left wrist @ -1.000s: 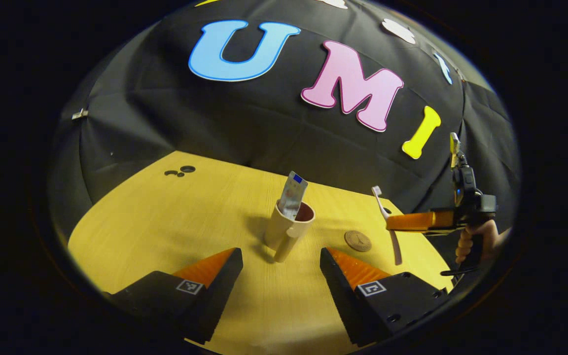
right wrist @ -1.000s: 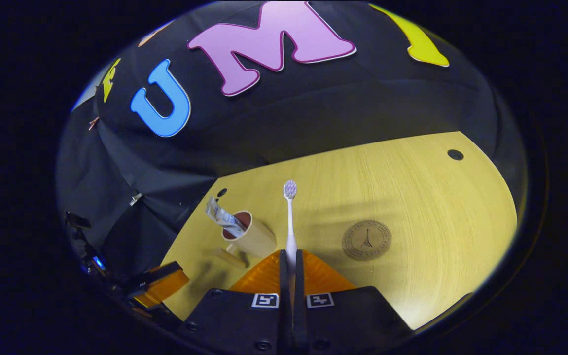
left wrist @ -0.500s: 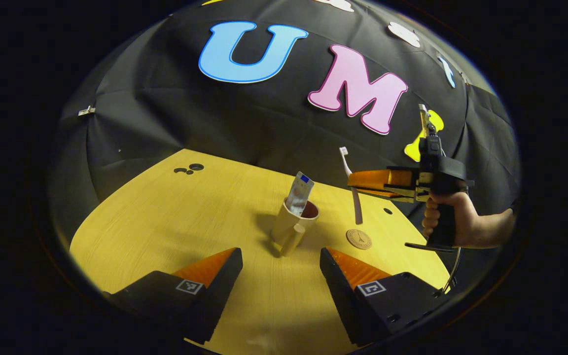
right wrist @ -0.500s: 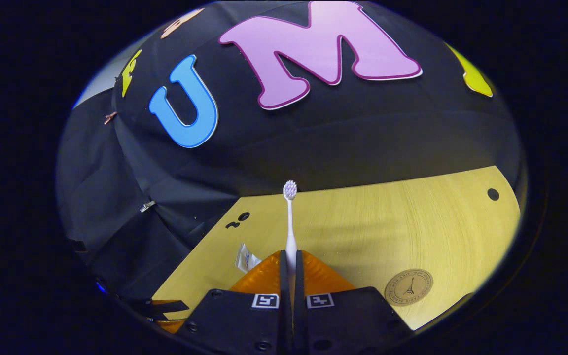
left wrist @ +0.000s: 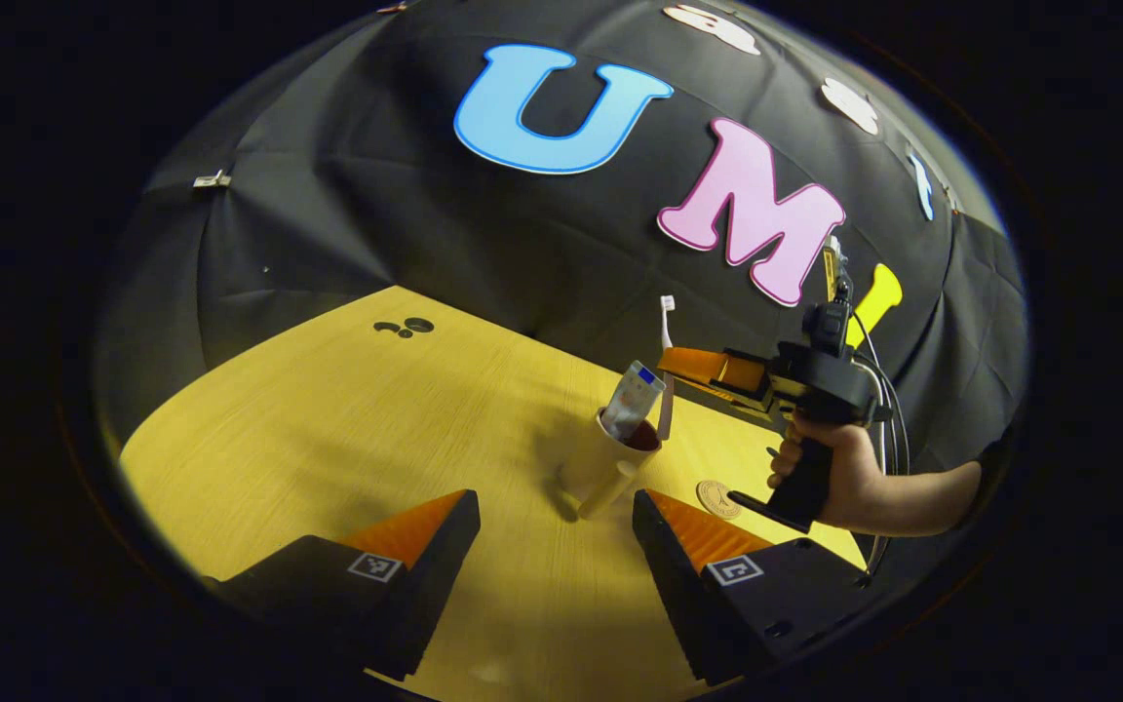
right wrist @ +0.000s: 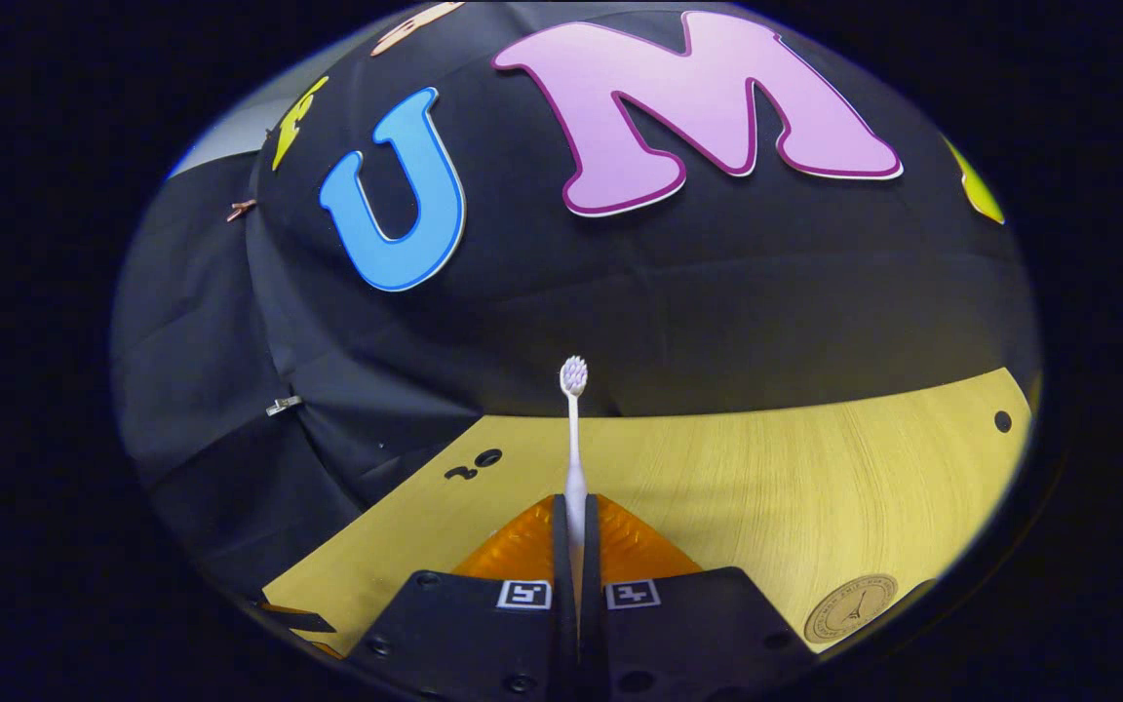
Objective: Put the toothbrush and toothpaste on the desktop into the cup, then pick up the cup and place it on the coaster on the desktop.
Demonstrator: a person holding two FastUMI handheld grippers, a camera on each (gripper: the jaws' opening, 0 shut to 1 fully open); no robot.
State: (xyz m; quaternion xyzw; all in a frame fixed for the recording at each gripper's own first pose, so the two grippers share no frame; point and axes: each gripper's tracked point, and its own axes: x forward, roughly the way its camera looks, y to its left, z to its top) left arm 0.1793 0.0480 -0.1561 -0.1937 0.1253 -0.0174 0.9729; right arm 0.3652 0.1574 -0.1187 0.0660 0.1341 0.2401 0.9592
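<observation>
standing upright in right claw, toothbrush

Left tongs: wedge-shaped black bodies, ribbed inner faces, square fiducial tags, recessed screws. Right tongs: black pistol-grip handle, black cables looping at 3 o'clock, bare hand.

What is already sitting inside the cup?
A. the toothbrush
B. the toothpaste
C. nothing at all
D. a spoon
B: the toothpaste tube sticks out of the cup, while the toothbrush is pinched in the right tool beside the cup's rim.
</observation>
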